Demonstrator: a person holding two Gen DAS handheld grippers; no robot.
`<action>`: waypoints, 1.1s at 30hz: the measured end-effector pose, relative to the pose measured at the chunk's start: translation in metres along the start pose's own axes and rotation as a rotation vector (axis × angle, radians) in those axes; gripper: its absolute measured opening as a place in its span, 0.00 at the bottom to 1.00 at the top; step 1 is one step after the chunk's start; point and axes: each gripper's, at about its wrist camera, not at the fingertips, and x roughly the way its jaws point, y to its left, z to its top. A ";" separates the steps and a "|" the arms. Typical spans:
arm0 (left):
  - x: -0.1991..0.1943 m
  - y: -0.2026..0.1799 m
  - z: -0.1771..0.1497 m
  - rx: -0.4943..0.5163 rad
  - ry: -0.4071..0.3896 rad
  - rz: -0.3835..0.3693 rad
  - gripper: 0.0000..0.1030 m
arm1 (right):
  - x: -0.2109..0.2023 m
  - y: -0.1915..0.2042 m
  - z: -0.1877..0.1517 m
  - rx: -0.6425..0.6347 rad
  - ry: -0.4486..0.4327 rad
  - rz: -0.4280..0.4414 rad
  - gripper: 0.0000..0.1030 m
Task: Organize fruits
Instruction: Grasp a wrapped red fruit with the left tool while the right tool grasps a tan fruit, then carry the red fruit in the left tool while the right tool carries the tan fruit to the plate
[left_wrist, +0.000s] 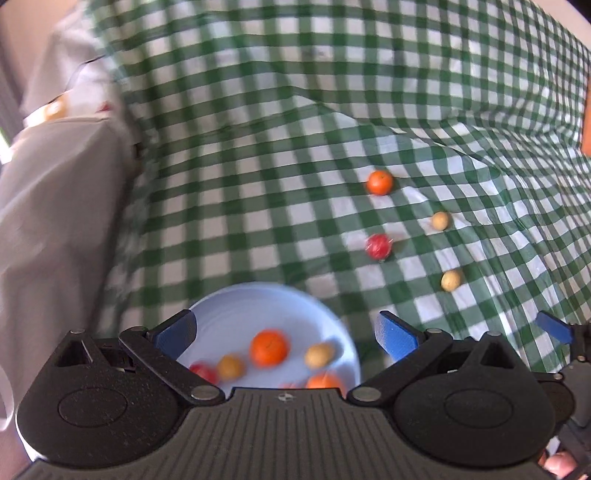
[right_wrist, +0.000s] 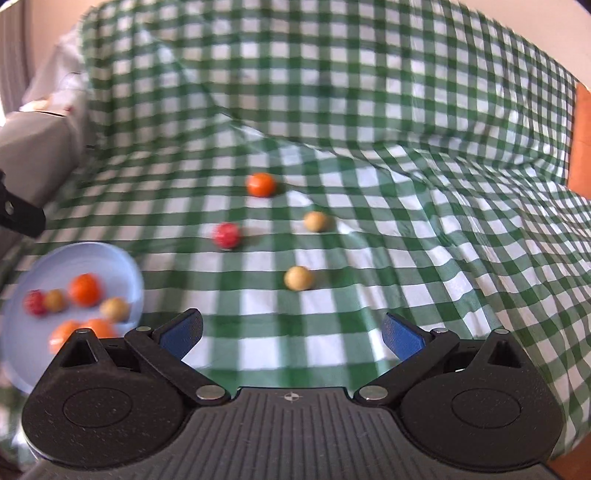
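A pale blue plate (left_wrist: 236, 310) (right_wrist: 110, 258) holds several small fruits: oranges (left_wrist: 269, 348) (right_wrist: 85, 290), tan ones and red ones. Loose on the checked cloth lie an orange (left_wrist: 379, 182) (right_wrist: 262, 184), a red fruit (left_wrist: 378, 246) (right_wrist: 226, 235) and two tan fruits (left_wrist: 440, 220) (left_wrist: 451, 280) (right_wrist: 316, 221) (right_wrist: 298, 278). My left gripper (left_wrist: 286, 332) hangs open over the plate with nothing between its blue fingers. My right gripper (right_wrist: 291, 334) is open above bare cloth, just short of the nearer tan fruit. Its blue fingertip (left_wrist: 554, 326) shows at the right of the left wrist view.
A green-and-white checked cloth (right_wrist: 369, 110) covers the surface and rises in folds at the back. Grey fabric (left_wrist: 55, 203) stands at the left beside the plate. An orange panel (right_wrist: 581, 140) sits at the right edge.
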 end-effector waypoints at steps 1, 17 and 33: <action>0.013 -0.008 0.008 0.020 0.005 -0.011 1.00 | 0.012 -0.005 -0.001 0.005 0.008 -0.009 0.99; 0.177 -0.083 0.061 0.159 0.103 -0.115 0.73 | 0.141 -0.028 0.003 0.000 -0.009 0.040 0.99; 0.033 -0.048 0.020 0.097 0.047 -0.113 0.32 | 0.046 -0.034 0.024 0.085 -0.066 0.044 0.27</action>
